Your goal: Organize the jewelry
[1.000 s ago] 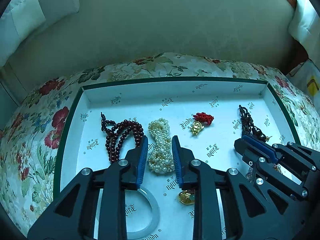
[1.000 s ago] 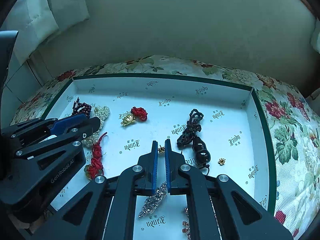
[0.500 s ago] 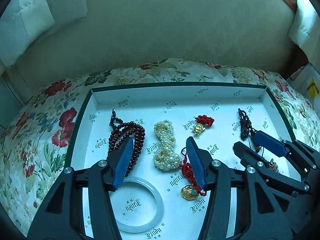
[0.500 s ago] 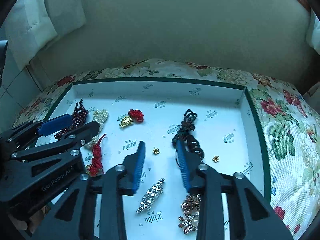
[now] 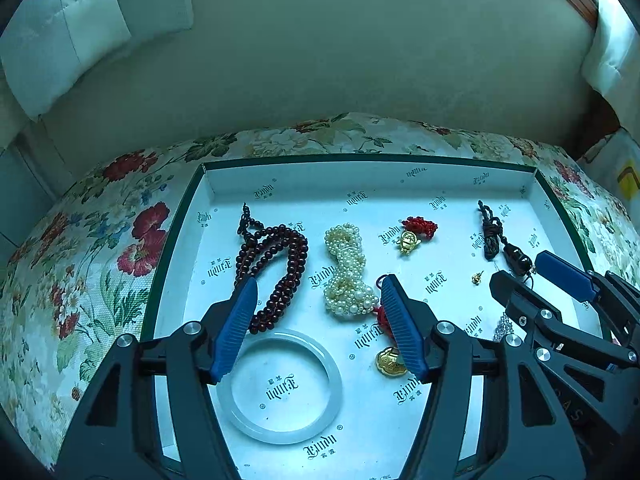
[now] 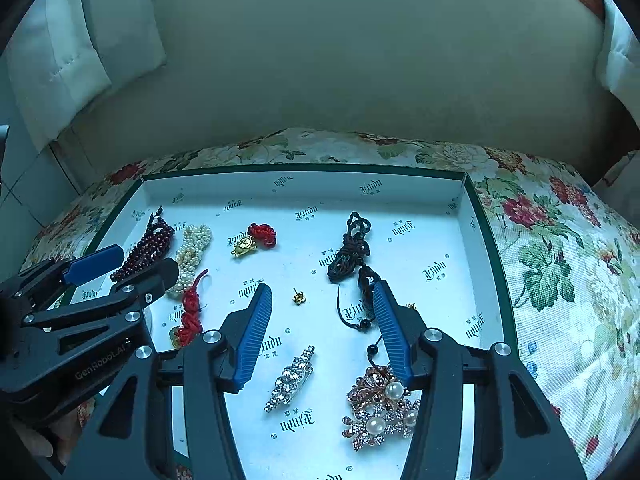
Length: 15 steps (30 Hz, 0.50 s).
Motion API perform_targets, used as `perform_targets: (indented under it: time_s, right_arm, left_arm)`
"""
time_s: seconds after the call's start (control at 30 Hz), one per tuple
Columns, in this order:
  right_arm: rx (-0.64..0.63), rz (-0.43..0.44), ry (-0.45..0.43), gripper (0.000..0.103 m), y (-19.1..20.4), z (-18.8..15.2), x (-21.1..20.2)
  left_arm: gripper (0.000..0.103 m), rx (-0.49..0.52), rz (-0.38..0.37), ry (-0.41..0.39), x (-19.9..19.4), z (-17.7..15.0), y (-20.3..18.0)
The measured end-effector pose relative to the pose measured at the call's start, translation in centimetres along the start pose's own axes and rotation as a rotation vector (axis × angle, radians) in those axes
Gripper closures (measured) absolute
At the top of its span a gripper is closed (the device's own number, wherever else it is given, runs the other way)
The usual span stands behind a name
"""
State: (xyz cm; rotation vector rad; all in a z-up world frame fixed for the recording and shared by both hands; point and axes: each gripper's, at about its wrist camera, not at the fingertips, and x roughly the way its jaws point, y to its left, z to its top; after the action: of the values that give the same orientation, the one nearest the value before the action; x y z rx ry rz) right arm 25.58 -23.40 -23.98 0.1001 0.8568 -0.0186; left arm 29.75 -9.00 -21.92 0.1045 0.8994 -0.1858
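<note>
A white, green-rimmed tray (image 5: 360, 178) holds the jewelry. In the left wrist view lie dark red beads (image 5: 276, 268), a pearl bundle (image 5: 348, 272), a white bangle (image 5: 282, 386), a gold charm on a red knot (image 5: 414, 234), a red cord with a gold pendant (image 5: 390, 360) and a dark corded pendant (image 5: 504, 244). My left gripper (image 5: 318, 300) is open and empty above the pearls. In the right wrist view my right gripper (image 6: 320, 306) is open and empty above a small gold stud (image 6: 298, 298), a rhinestone clip (image 6: 290, 378) and a pearl brooch (image 6: 380, 406).
The tray (image 6: 486, 248) sits on a floral cushion (image 6: 560, 264) against a plain upholstered back. White pillows (image 5: 72, 24) stand at the left and right corners. The two grippers hover side by side over the tray's near half.
Both grippers have opened wide, the right from nearly shut, and pulled back and up from the tray. The jewelry lies unmoved.
</note>
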Motion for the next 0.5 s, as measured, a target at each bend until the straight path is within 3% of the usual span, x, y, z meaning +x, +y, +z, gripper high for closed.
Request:
perform_targets:
  time_s: [0.27, 0.5]
  right_arm:
    - [0.006, -0.014, -0.017, 0.050, 0.0, -0.4, -3.0]
    - [0.016, -0.022, -0.020, 0.048, 0.2, -2.8, -6.3]
  left_arm:
    - [0.031, -0.014, 0.014, -0.021, -3.1, -1.2, 0.2]
    - [0.027, -0.030, 0.017, -0.026, -6.9, -3.7, 0.0]
